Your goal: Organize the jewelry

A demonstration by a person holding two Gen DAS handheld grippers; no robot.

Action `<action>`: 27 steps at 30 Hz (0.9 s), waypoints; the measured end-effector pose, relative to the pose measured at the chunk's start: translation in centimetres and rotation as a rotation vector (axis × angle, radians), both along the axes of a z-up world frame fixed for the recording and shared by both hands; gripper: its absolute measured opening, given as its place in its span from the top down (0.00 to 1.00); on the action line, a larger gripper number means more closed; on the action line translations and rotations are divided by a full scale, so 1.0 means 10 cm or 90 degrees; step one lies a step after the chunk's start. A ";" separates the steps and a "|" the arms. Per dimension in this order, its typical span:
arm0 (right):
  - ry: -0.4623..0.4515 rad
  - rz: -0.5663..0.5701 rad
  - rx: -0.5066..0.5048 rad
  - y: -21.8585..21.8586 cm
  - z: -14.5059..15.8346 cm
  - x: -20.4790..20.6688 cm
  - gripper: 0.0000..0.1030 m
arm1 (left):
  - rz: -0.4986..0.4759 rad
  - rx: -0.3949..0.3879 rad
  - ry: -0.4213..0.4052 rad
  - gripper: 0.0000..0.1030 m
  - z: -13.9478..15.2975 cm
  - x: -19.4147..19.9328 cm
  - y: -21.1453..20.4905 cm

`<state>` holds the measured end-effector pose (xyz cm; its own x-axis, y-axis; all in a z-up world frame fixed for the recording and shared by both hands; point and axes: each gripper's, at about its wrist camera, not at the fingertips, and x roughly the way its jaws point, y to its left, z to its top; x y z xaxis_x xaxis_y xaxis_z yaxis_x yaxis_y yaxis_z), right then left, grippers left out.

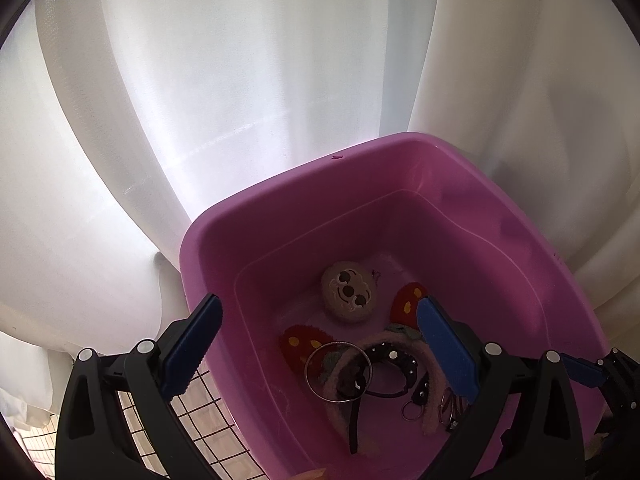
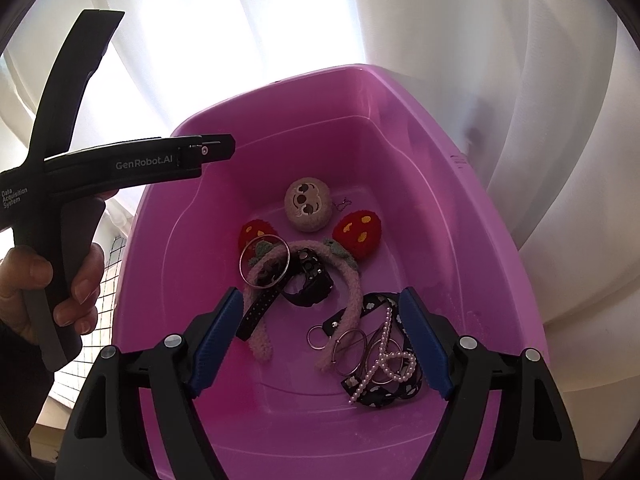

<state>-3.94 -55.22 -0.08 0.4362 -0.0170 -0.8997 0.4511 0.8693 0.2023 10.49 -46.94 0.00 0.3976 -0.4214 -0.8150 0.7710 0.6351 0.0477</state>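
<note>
Curtains point(image 1: 200, 100) of pale, sheer white cloth hang in folds behind everything, bright with daylight. At 7 o'clock in the left wrist view a dark wire grid point(image 1: 208, 420) shows over pale tiles.

A pink plastic basin point(image 2: 420, 128) sits against the curtains, and all the jewelry lies on its floor. Toward 12 o'clock rests a round beige plush face charm point(image 2: 307, 204). Just below it a fuzzy pink headband point(image 2: 352, 280) arches across the floor, with a red strawberry pom point(image 2: 360, 234) at each end. A thin metal bangle point(image 2: 264, 262) lies over the headband's 9 o'clock side, touching a black wristwatch point(image 2: 310, 282). Nearer, toward 5 o'clock, a string of pearl beads point(image 2: 386, 356) lies tangled on a black patterned ribbon point(image 2: 376, 394) among several metal key rings point(image 2: 352, 350).

The right gripper point(image 2: 322, 346) points steeply down over the basin with its blue pads point(image 2: 424, 344) spread wide; nothing is pinched between them, and the pearls and rings lie on the floor in the gap. The left gripper point(image 1: 316, 350) hangs at the basin's 9 o'clock side, also spread wide and holding nothing, one pad outside the rim and one over the floor. A hand point(image 2: 60, 288) grips its black handle.
</note>
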 end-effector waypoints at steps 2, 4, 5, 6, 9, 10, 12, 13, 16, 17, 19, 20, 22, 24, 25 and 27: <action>0.001 0.002 0.000 0.01 0.00 0.00 0.26 | 0.002 0.000 0.000 0.07 0.00 -0.01 0.01; 0.001 0.003 -0.001 0.02 0.00 -0.01 0.26 | 0.003 -0.001 0.000 0.07 0.01 -0.01 0.02; 0.001 0.004 -0.001 0.02 0.00 -0.01 0.26 | 0.003 -0.001 0.000 0.07 0.01 -0.01 0.03; 0.001 0.004 -0.001 0.02 0.00 -0.01 0.26 | 0.003 -0.001 -0.001 0.07 0.02 -0.02 0.03; 0.002 0.005 0.000 0.03 0.00 -0.02 0.26 | 0.000 0.001 -0.004 0.07 0.03 -0.04 0.04; 0.002 0.006 0.000 0.04 0.00 -0.03 0.26 | -0.001 0.000 -0.005 0.07 0.03 -0.04 0.04; 0.002 0.006 -0.001 0.05 0.01 -0.03 0.26 | -0.002 0.000 -0.011 0.07 0.04 -0.06 0.05; 0.002 0.006 -0.001 0.05 0.01 -0.04 0.26 | -0.002 0.000 -0.015 0.07 0.04 -0.07 0.05; 0.001 0.007 -0.001 0.07 0.01 -0.05 0.26 | -0.009 -0.001 -0.021 0.07 0.06 -0.10 0.06; 0.001 0.007 -0.001 0.07 0.02 -0.06 0.26 | -0.011 -0.001 -0.022 0.07 0.06 -0.11 0.06; 0.001 0.006 -0.001 0.08 0.02 -0.05 0.26 | -0.013 0.001 -0.020 0.07 0.07 -0.12 0.06; 0.001 0.006 -0.002 0.08 0.02 -0.05 0.26 | -0.014 0.001 -0.017 0.07 0.07 -0.13 0.06; 0.000 0.007 -0.002 0.09 0.02 -0.07 0.26 | -0.013 -0.002 -0.014 0.07 0.08 -0.13 0.07; -0.001 0.009 -0.001 0.09 0.02 -0.07 0.26 | -0.012 -0.003 -0.013 0.07 0.09 -0.14 0.08; 0.000 0.009 -0.001 0.09 0.02 -0.07 0.26 | -0.012 -0.003 -0.012 0.07 0.10 -0.14 0.08; -0.001 0.010 0.000 0.10 0.02 -0.08 0.26 | -0.012 -0.004 -0.011 0.07 0.10 -0.15 0.09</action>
<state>-4.70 -54.20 0.14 0.4379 -0.0096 -0.8990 0.4370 0.8761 0.2035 9.02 -46.06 1.03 0.4042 -0.4334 -0.8055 0.7816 0.6211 0.0581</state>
